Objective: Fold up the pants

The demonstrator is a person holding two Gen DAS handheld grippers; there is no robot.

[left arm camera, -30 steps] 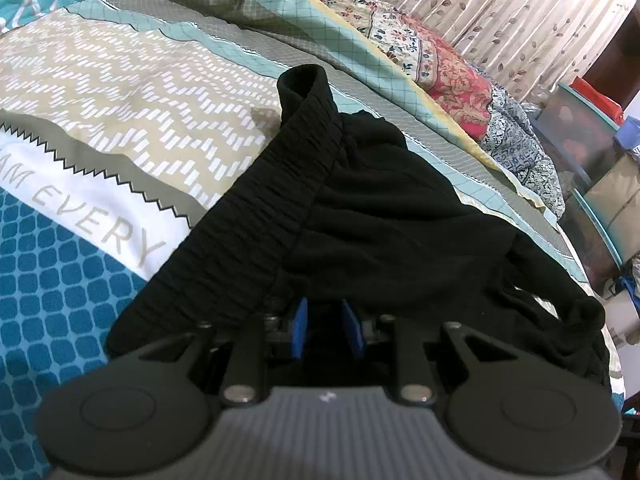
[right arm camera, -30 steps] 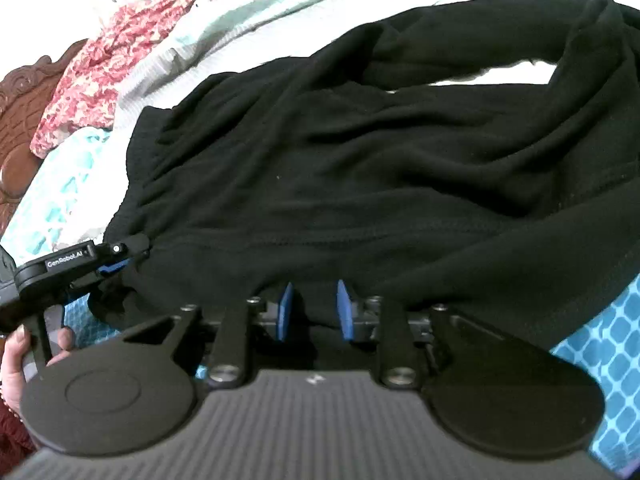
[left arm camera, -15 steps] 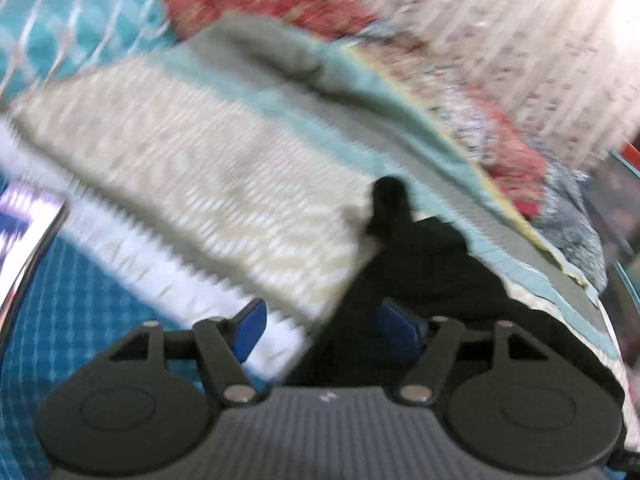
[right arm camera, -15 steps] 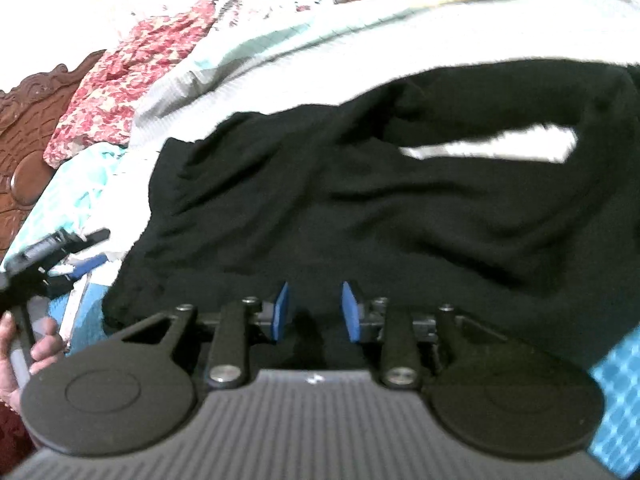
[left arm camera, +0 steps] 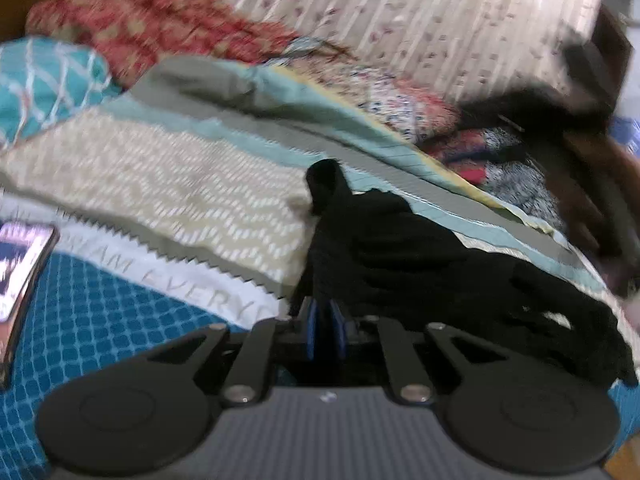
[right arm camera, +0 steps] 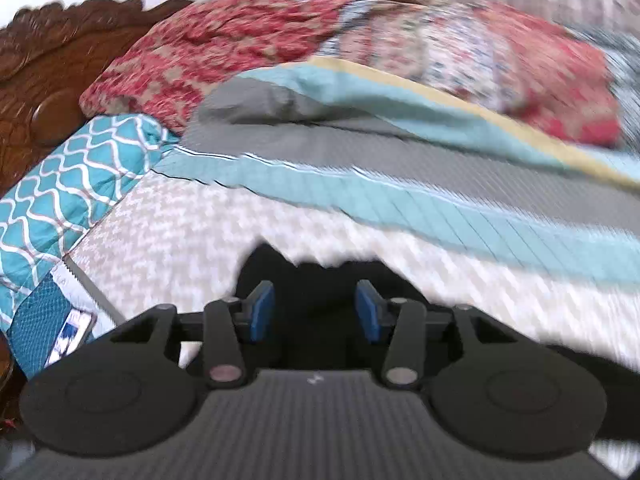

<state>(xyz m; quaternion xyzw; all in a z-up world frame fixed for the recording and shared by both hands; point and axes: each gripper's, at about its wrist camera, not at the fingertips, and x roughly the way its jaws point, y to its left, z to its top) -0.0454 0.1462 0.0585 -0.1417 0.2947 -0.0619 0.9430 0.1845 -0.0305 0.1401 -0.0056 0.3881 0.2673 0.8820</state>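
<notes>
A: Pants (left arm camera: 420, 264), black, lay bunched on the bedspread (left arm camera: 168, 184), right of centre in the left wrist view, one narrow end poking up toward the far pillows. What sat to their left?

B: A phone (left arm camera: 20, 276) at the far left edge, flat on the blue checked part of the spread. Then the pale zigzag panel, then the pants.

A: And the left gripper (left arm camera: 324, 330)?

B: Its blue pads (left arm camera: 311, 330) stood nearly together, pinching the near edge of the pants between them. The cloth ran straight out from the pads and spread away to the right.

A: Beyond the pants?

B: A red patterned quilt (left arm camera: 160, 24) heaped along the back, with a curtain (left arm camera: 440, 20) behind it. A blurred dark shape filled the right edge; I could not tell what it was.

A: Now the right wrist view.

B: A carved wooden headboard (right arm camera: 48, 80) at the left, a teal lattice pillow (right arm camera: 72, 184) below it, and the phone (right arm camera: 70, 336) just showing near the bottom left.

A: The right gripper (right arm camera: 316, 316)?

B: Spread wide, the blue pads (right arm camera: 262, 316) well apart. Black cloth (right arm camera: 312, 284) lay low between them, but neither pad visibly pressed on it. The picture was smeared, so touching or just clear, I could not say.
</notes>
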